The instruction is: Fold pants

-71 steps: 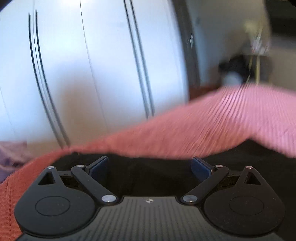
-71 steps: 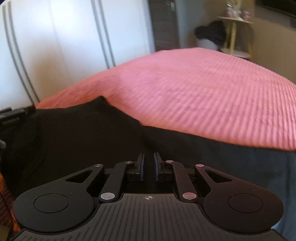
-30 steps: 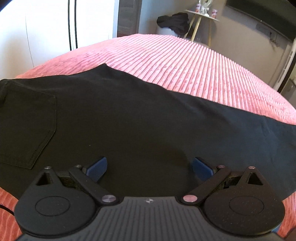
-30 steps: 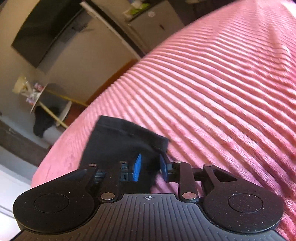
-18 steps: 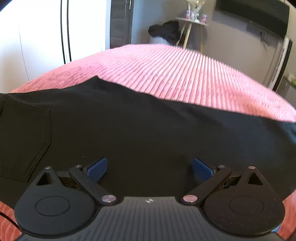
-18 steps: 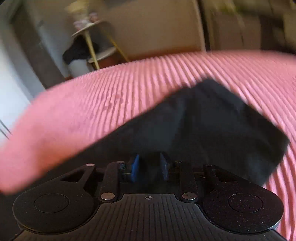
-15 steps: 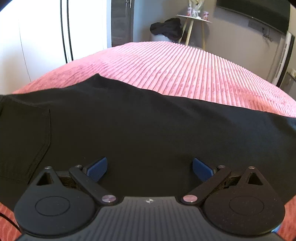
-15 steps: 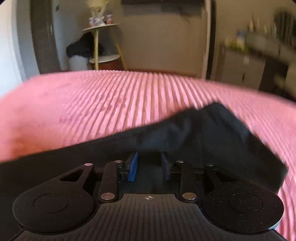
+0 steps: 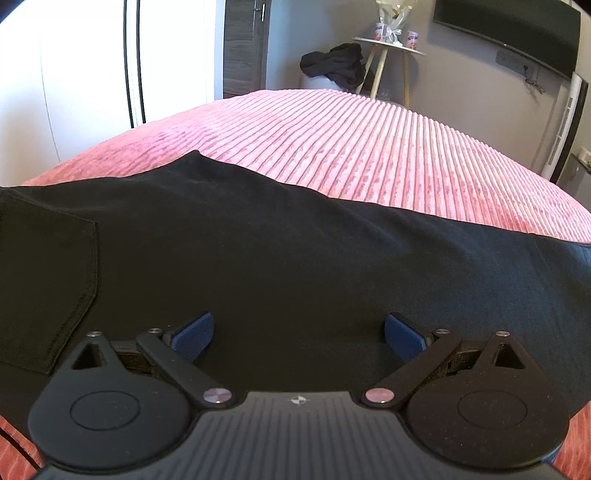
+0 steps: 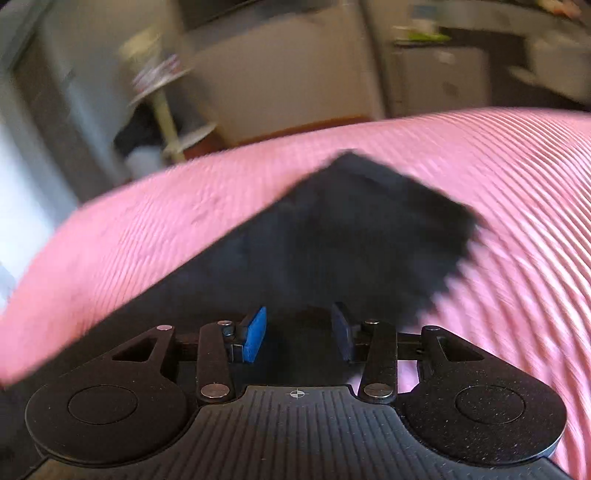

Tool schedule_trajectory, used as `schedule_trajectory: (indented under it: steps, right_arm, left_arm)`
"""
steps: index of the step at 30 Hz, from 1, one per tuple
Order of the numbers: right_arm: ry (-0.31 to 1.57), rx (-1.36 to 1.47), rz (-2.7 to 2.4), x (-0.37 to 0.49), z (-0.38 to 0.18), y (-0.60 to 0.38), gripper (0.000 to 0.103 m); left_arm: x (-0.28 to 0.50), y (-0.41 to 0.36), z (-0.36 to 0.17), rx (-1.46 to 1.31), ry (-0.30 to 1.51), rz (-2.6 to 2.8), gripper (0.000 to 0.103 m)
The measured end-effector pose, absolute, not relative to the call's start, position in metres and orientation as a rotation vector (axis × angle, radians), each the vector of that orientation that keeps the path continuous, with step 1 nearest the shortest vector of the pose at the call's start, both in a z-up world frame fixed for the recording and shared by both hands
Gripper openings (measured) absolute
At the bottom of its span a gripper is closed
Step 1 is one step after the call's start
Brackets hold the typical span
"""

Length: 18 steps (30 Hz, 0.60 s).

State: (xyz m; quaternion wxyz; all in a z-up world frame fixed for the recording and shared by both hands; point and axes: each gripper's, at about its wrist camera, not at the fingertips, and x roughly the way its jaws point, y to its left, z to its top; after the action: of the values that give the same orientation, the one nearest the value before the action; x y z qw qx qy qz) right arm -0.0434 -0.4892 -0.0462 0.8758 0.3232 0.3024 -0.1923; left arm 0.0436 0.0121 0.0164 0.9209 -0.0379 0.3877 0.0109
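Pants (image 9: 295, 258) in black lie flat across a pink ribbed bedspread (image 9: 369, 147), the back pocket (image 9: 44, 288) at the left and one leg running off to the right. In the last second the right gripper (image 10: 299, 332) has been spreading its jaws: the blue pads, then almost together over the cloth, now stand partly apart with dark fabric seen between them, pressing on nothing. Its view, blurred, has also swung, and the cuff end (image 10: 388, 221) now lies ahead of it. The left gripper (image 9: 297, 328) has its jaws spread wide as before, empty, just above the seat of the pants. Beyond the bed stand white wardrobe doors (image 9: 92, 74), a small round side table (image 9: 388, 48) with dark clothing (image 9: 332, 66) heaped beside it, and a wall-mounted screen (image 9: 509, 33). Both grippers tilt down toward the bed.
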Motion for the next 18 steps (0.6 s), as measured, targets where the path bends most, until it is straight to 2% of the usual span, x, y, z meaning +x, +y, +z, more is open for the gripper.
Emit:
schedule_trajectory:
  steps: [7, 8, 9, 11, 12, 13, 14, 15, 16, 18]
  right_arm:
    - [0.585, 1.016, -0.517, -0.058, -0.070, -0.552, 0.050]
    - [0.557, 1.094, -0.488, -0.059, -0.078, -0.560, 0.052]
    - [0.529, 1.158, -0.459, -0.059, -0.085, -0.566, 0.060]
    - [0.482, 1.230, -0.446, -0.057, -0.092, -0.573, 0.062]
    - [0.466, 1.259, -0.448, -0.055, -0.093, -0.576, 0.060]
    - [0.456, 1.284, -0.444, -0.052, -0.092, -0.578, 0.052]
    - [0.456, 1.281, -0.442, -0.050, -0.089, -0.578, 0.049]
    - [0.453, 1.249, -0.441, -0.048, -0.084, -0.576, 0.041]
    - [0.446, 1.224, -0.424, -0.051, -0.080, -0.572, 0.023]
    - [0.424, 1.220, -0.389, -0.054, -0.081, -0.573, 0.020]
  left_arm:
    - [0.037, 0.016, 0.024, -0.122, 0.764, -0.007, 0.099]
    - [0.036, 0.017, 0.025, -0.132, 0.759, -0.009, 0.099]
    - [0.035, 0.017, 0.026, -0.134, 0.757, -0.006, 0.099]
    - [0.036, 0.016, 0.024, -0.127, 0.770, -0.003, 0.099]
    - [0.037, 0.015, 0.023, -0.118, 0.780, 0.002, 0.099]
    - [0.038, 0.014, 0.022, -0.107, 0.785, 0.005, 0.099]
    - [0.037, 0.012, 0.023, -0.097, 0.784, 0.006, 0.099]
    - [0.037, 0.012, 0.023, -0.092, 0.784, 0.006, 0.099]
    - [0.037, 0.012, 0.023, -0.093, 0.784, 0.006, 0.099]
    - [0.037, 0.012, 0.024, -0.108, 0.782, 0.009, 0.099]
